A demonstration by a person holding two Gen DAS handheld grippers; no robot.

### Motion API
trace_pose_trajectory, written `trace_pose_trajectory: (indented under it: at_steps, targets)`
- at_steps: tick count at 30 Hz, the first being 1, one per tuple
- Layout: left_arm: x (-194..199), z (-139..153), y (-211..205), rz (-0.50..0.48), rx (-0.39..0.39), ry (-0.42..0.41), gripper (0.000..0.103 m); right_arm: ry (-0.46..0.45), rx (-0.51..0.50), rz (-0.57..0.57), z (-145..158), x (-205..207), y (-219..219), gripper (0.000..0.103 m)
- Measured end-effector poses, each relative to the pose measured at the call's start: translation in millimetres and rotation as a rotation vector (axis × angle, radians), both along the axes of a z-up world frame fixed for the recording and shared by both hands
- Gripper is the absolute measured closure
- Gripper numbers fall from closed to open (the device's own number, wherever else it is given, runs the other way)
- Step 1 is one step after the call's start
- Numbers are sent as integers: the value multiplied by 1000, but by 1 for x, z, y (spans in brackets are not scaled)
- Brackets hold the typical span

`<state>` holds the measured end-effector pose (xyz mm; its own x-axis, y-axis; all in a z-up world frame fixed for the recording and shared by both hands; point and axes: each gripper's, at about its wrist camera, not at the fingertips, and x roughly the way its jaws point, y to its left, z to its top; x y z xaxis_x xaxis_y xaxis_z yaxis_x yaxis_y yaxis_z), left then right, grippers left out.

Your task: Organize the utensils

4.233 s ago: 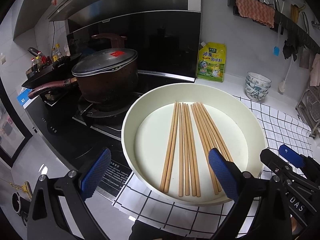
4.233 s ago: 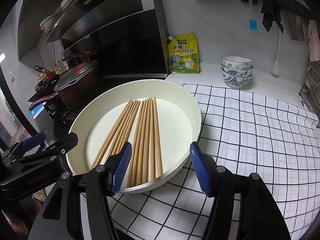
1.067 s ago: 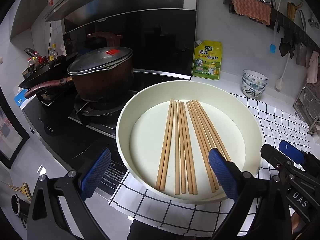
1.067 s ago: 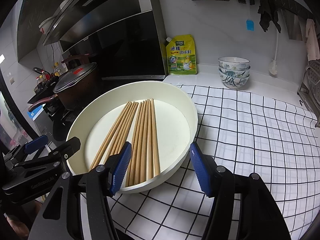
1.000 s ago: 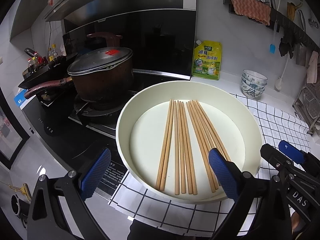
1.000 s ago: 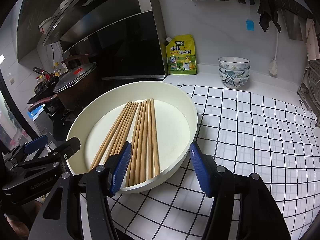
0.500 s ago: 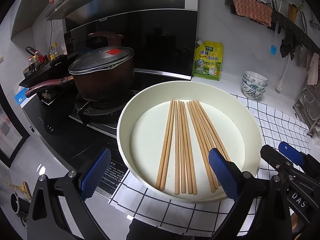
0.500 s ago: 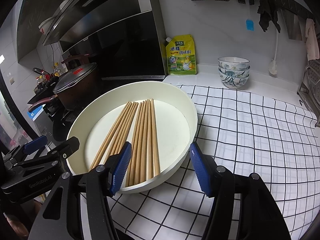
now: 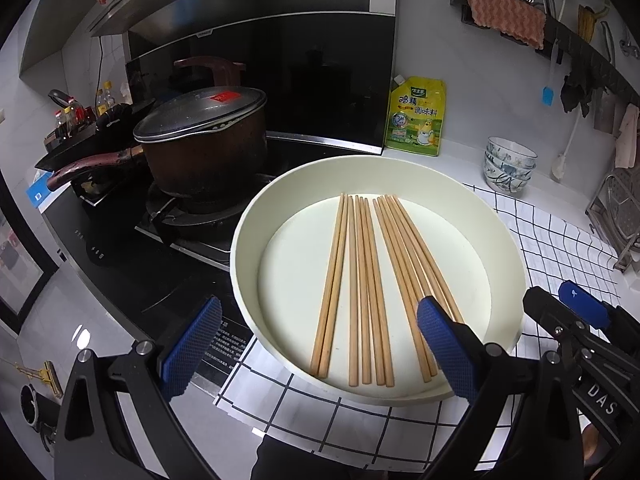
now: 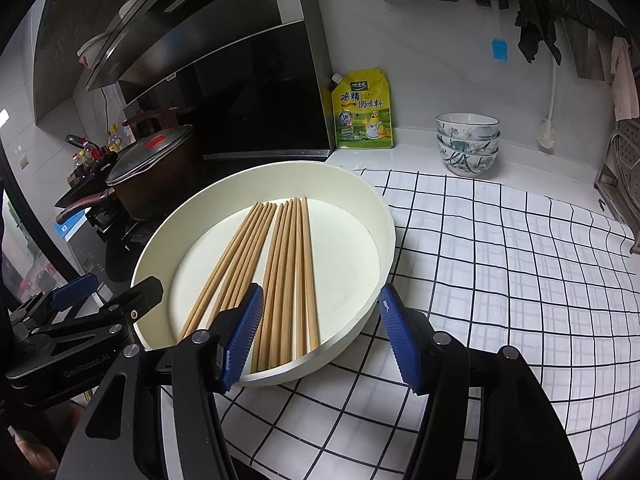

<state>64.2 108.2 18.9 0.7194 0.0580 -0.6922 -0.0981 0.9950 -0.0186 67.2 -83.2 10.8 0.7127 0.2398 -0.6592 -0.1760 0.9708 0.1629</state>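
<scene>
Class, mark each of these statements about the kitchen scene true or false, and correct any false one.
1. The chopsticks lie inside the round cream tray. True.
2. The right gripper is clamped on a chopstick. False: its jaws stand open and hold nothing.
3. The pot on the stove has its lid on. True.
4. The stacked bowls sit inside the tray. False: they stand apart on the counter near the wall.
5. The yellow pouch lies flat on the checked cloth. False: it stands upright against the wall.
</scene>
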Motion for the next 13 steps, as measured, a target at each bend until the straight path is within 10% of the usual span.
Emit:
trace_pose_trajectory:
  at_steps: [13]
  targets:
    - [-1, 1, 2, 24, 2, 2, 6, 0, 0, 0, -1, 0, 0, 45]
